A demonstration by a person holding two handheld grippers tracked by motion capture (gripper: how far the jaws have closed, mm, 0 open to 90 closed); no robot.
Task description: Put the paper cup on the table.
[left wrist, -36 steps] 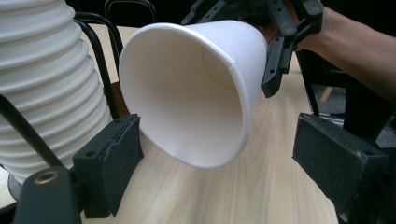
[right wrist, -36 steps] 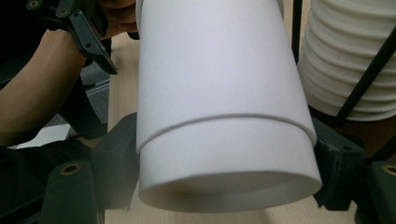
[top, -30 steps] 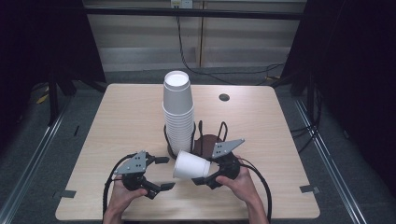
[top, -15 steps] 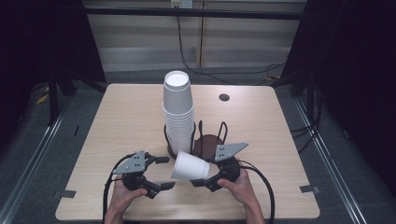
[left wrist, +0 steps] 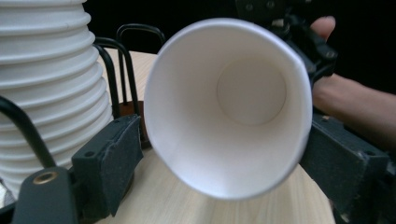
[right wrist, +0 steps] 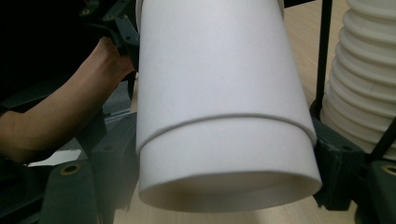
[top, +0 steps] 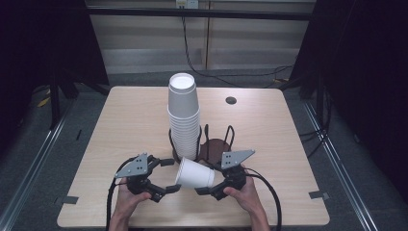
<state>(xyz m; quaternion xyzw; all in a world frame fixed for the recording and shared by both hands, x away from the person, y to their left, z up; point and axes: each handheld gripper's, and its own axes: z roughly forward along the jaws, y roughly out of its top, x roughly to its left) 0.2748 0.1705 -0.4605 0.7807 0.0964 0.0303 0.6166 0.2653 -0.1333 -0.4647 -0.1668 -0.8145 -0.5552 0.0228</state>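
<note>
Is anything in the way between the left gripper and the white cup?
Nothing visible is. The cup, held sideways in the right gripper, points its open mouth at the left gripper, whose open jaws already flank its rim. The cup stack stands behind, to the side.

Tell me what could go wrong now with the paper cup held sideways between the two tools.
1. The left tool stands open around the paper cup's mouth; closing hard could crush the thin rim.
2. The right gripper view shows a seam, perhaps a second cup nested on it. The right tool may grip only one, so pulling could slip the other loose.
3. The tall cup stack stands close behind; a careless swing could topple it.
</note>
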